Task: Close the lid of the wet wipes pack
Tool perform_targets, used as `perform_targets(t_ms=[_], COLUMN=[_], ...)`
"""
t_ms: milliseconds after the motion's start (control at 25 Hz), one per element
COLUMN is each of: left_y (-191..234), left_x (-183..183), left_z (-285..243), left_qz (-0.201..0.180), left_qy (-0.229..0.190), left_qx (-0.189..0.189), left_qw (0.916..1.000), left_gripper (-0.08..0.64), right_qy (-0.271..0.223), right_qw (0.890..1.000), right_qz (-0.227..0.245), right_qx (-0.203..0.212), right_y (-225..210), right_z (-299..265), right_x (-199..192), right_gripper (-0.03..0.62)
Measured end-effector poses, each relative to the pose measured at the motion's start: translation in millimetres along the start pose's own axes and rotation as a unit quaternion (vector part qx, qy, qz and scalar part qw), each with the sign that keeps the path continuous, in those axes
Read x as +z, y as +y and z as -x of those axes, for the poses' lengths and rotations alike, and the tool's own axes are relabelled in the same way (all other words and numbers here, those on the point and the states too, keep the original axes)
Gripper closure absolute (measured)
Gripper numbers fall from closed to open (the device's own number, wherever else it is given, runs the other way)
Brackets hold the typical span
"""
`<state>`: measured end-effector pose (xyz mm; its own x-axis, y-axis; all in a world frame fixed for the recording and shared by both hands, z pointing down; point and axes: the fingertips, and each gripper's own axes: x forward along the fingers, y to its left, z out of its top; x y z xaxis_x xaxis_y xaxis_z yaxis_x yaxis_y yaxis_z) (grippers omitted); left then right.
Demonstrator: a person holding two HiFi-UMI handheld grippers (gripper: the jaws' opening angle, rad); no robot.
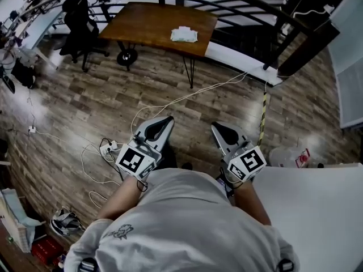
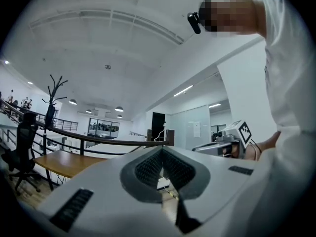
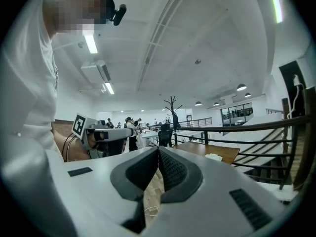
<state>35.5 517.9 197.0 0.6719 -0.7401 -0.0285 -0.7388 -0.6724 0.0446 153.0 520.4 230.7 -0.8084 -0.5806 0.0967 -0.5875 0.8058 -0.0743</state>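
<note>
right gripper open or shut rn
Shut. The right gripper has its fingers touching at the tips with nothing between them; only floor shows through the gap lower down.

The person wears a pale grey short-sleeved T-shirt (image 1: 187, 225) with a small dark print. The white left gripper (image 1: 166, 121) and right gripper (image 1: 218, 127) carry black-and-white marker cubes (image 1: 136, 160).

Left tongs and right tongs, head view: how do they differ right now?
The left tongs slant rightward, the right tongs leftward, so their tips converge. The left tongs' marker cube bears a different pattern from the right tongs' cube. The left tip sits slightly higher in the picture than the right. Shared: both are shut, empty, over the wood floor, well short of the table with the wipes pack.
</note>
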Motion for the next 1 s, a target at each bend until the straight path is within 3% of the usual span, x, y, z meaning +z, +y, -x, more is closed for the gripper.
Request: perform_targets(t_ms=[520,1000], left_y=[13.0,86.7], left_x=[-7.8,-9.8], left_z=[-65.0,-96.8], left_qz=[-0.019,-0.013], left_qy=[0.011,0.015], left_qx=[-0.033,-0.044], left_qw=[0.9992,0.9988], left_gripper=[0.546,0.548], right_qy=[-0.007,-0.003], right_qw=[1.000,0.999], right_qz=[-0.019,-0.019], right_qx=[-0.018,-0.029], right_y=[-56.8,-99.8], right_z=[-8.2,-74.8], right_x=[1.0,9.8], right_gripper=[0.558,0.558])
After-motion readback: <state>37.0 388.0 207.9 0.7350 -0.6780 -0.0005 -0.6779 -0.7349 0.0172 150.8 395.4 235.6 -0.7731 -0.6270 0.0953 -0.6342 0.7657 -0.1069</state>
